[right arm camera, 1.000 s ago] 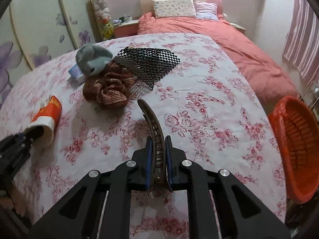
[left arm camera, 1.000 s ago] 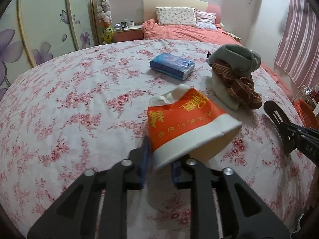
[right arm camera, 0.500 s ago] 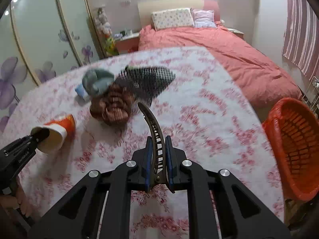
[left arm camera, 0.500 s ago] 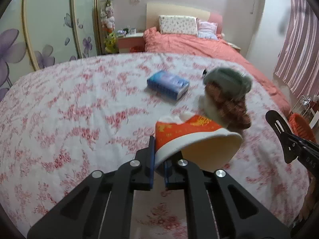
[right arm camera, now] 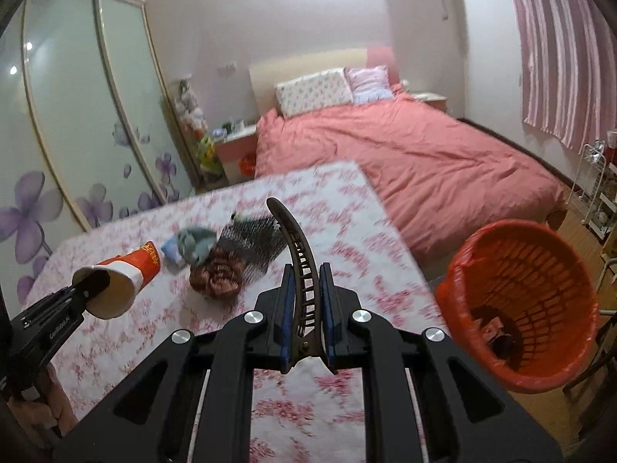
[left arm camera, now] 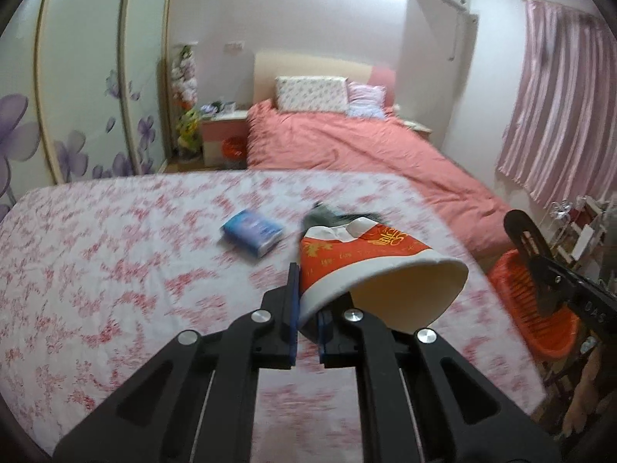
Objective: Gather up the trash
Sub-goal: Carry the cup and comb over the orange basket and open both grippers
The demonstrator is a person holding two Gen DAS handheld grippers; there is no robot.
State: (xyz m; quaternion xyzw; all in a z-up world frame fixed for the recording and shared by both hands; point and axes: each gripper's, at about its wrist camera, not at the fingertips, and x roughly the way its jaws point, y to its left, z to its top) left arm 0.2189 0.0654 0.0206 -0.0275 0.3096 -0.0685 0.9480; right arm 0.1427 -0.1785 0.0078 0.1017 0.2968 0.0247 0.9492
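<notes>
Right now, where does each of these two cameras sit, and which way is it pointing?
Left wrist: sits on the left tool, looks across the floral table toward the bed; its fingers pinch a cup.
Right wrist: sits on the right tool, faces the same way; its fingers clamp a hair clip.
Both show the cup, clip, orange basket, and the other tool.

The left gripper (left arm camera: pixel 307 324) is clamped on a paper cup's (left arm camera: pixel 370 270) rim while the right gripper (right arm camera: pixel 307 308) pinches a hair clip (right arm camera: pixel 299 266), both raised.
</notes>
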